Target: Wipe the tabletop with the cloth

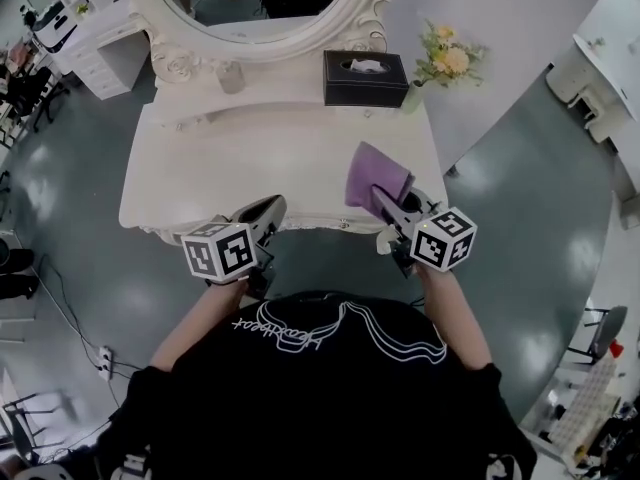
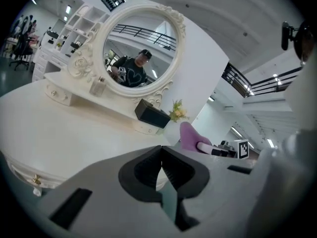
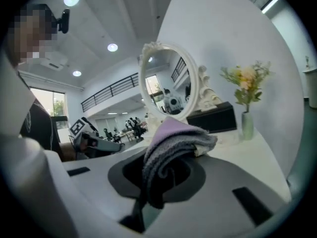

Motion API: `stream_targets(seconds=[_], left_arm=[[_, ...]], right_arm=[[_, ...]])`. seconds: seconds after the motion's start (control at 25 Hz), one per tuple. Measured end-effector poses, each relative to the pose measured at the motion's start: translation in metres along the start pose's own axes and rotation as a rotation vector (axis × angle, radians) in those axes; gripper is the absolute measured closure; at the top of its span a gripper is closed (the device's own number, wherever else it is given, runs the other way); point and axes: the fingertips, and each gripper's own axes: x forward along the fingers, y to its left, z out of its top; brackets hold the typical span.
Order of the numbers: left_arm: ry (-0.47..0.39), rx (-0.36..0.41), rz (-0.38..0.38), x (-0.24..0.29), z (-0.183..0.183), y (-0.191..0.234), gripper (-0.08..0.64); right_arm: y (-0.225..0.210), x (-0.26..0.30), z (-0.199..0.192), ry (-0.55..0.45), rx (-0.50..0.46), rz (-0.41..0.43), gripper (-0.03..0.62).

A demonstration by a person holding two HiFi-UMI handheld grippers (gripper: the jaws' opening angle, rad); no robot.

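Now | R gripper [image 1: 388,206] clamped on cloth [image 1: 375,174] over tabletop [image 1: 265,158] front-R edge | L gripper [image 1: 272,209] closed, empty, at front edge

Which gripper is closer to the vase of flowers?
Right. The right gripper, holding the cloth, is almost straight in front of the vase; the left gripper is farther off to the left.

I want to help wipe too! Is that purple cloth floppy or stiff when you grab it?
Probably floppy: the cloth folds and droops over where the right gripper pinches it. It is likely light too, since one pinch at its edge holds all of it up. Its ribbed, woven-looking surface probably is not slippery.
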Motion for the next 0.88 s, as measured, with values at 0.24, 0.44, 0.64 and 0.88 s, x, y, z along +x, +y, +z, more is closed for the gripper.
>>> stream_targets(seconds=[0.24,0.44,0.64,0.88], left_arm=[[-0.092,0.165,-0.115,-0.046,0.048,-0.048,0.555],[-0.147,0.247,-0.144,-0.082,0.070,-0.060,0.555],[-0.191,0.289,-0.140,-0.110,0.076,-0.050,0.556],[-0.175,0.257,-0.123,-0.124,0.057,-0.035,0.555]], right_arm=[[0.089,0.003,0.057,-0.141,-0.100,0.141,0.540],[0.131,0.013,0.065,-0.170,-0.151,0.219,0.541],[0.150,0.027,0.050,-0.143,-0.122,0.255,0.541],[0.159,0.036,0.038,-0.122,-0.089,0.249,0.541]])
